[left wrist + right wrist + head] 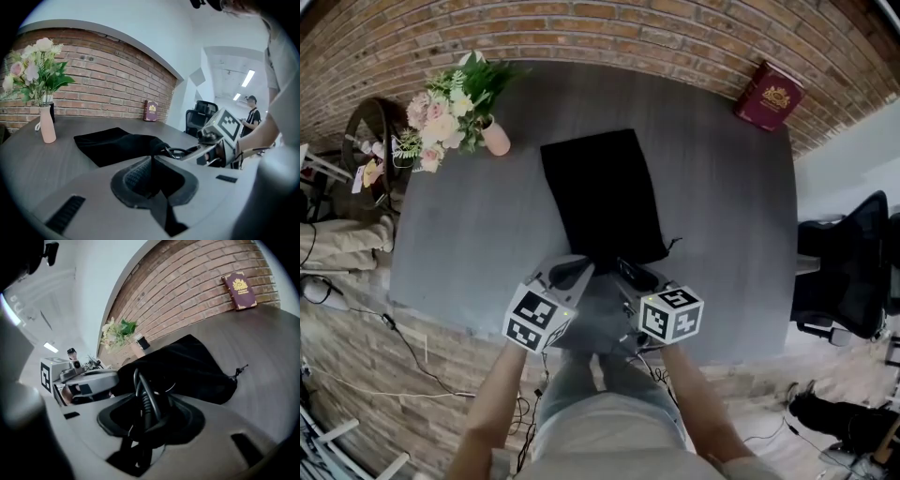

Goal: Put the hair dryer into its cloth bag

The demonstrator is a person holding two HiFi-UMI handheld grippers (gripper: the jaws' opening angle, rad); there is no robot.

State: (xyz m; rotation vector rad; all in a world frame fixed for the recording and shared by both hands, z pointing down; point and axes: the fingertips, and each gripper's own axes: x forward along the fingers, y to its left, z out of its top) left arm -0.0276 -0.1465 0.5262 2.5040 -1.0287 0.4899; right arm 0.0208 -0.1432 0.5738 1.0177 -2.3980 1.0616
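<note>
Right gripper view gives the best clue to the hair dryer: its body shows in no view, but loops of its black cord (pixel 145 399) stand up between the jaws of the right gripper (pixel 143 420), which are clenched on them. Just behind the cord the black cloth bag (pixel 187 364) bulges near its mouth, so the dryer is probably inside already, though the dark fabric hides any outline. In the left gripper view the left gripper (pixel 151 164) is pinched tight on a thin fold of the bag's edge at the mouth, holding that end up off the table (pixel 28 159), with the right gripper close at its side. From the head view the bag (pixel 600 197) lies lengthwise down the middle of the grey table (pixel 722 216), its mouth toward the person. Both grippers meet there at the near edge, left (pixel 572 272) and right (pixel 633 277). By my reckoning the task is mostly done: what seems left is to feed the cord into the opening and perhaps draw the bag's string closed. Farther out, a vase of flowers (pixel 455 108) stands at the far left corner. A dark red book (pixel 769 94) leans on the brick wall (pixel 609 33), and an office chair (pixel 853 262) sits off to the right.
</note>
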